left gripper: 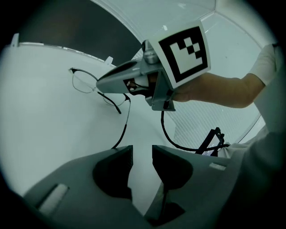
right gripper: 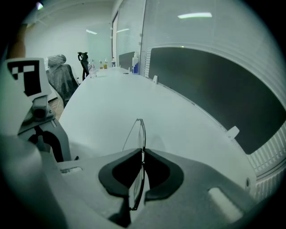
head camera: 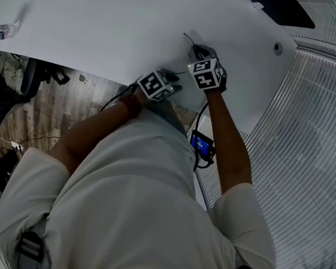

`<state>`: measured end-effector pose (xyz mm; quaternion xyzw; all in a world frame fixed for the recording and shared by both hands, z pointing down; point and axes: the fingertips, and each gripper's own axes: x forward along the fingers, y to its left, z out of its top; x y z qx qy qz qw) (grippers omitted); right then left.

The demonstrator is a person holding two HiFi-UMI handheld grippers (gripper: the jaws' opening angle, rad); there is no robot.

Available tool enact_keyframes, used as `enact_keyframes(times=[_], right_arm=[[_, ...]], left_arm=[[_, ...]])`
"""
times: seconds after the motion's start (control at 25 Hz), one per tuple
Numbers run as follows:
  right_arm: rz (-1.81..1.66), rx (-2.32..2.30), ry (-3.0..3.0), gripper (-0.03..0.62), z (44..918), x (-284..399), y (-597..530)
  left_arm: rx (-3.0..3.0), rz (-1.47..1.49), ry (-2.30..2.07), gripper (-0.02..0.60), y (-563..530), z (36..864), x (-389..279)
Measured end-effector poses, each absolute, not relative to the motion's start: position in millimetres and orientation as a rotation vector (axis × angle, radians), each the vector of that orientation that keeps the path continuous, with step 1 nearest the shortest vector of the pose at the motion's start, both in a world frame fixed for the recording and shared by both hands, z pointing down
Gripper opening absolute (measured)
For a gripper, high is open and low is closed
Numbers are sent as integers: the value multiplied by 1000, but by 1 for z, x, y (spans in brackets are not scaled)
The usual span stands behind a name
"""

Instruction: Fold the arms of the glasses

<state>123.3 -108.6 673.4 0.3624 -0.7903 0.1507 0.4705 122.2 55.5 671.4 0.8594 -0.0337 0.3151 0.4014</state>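
Note:
Thin dark-framed glasses (left gripper: 84, 82) are lifted above the white table (left gripper: 40, 116), and my right gripper (left gripper: 103, 84) is shut on them near the bridge. In the right gripper view the frame (right gripper: 139, 134) stands edge-on, pinched between the right gripper's (right gripper: 143, 153) jaws. One arm (left gripper: 124, 123) of the glasses swings out and down toward my left gripper (left gripper: 142, 152), ending just by its left fingertip. The left jaws are open with nothing between them. In the head view both grippers sit close together at the table's near edge, left gripper (head camera: 175, 77) and right gripper (head camera: 196, 49).
A black cable loops from the right gripper to a small device with a blue screen (head camera: 202, 144) at the person's waist. A dark panel (right gripper: 210, 89) runs along the table's far side. Bottles (right gripper: 134, 67) and a chair (right gripper: 60, 76) stand at the far end. A crumpled wrapper (head camera: 2, 32) lies far left.

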Motion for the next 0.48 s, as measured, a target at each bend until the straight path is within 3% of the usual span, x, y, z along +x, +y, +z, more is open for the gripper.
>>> enact_keyframes(times=[0.48], right_arm=[[359,860,-1948,18,675,119,-94]], left_arm=[[2194,752,-251,143,-3,673,98]])
